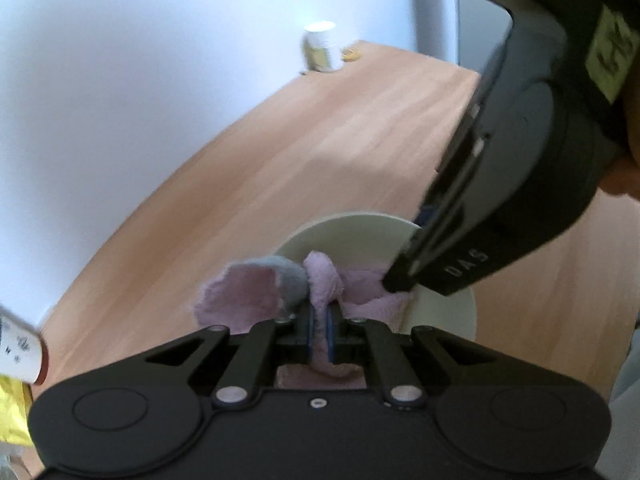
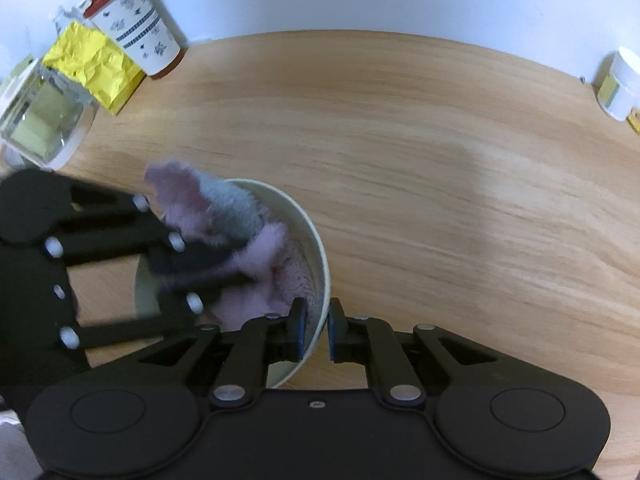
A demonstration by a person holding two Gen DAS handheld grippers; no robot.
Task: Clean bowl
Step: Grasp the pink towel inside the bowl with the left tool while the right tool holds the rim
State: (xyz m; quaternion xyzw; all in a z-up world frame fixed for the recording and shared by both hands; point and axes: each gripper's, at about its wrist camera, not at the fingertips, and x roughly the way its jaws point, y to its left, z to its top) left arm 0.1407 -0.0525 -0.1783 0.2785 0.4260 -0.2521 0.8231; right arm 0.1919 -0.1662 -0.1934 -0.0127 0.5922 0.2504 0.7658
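A pale cream bowl (image 2: 320,252) stands on the wooden table; it also shows in the left wrist view (image 1: 360,236). My left gripper (image 1: 319,330) is shut on a pink and grey cloth (image 1: 256,292) and holds it inside the bowl. In the right wrist view the left gripper (image 2: 216,264) comes in from the left with the cloth (image 2: 224,208) bunched in the bowl. My right gripper (image 2: 317,328) is shut on the bowl's near rim, one finger inside and one outside. In the left wrist view the right gripper (image 1: 404,280) reaches down at the bowl's right side.
A white cup with a red lid (image 2: 136,24), a yellow packet (image 2: 96,64) and a clear glass container (image 2: 44,120) stand at the table's back left. A small white jar (image 2: 620,80) stands at the back right by the wall. The table (image 2: 440,160) is light wood.
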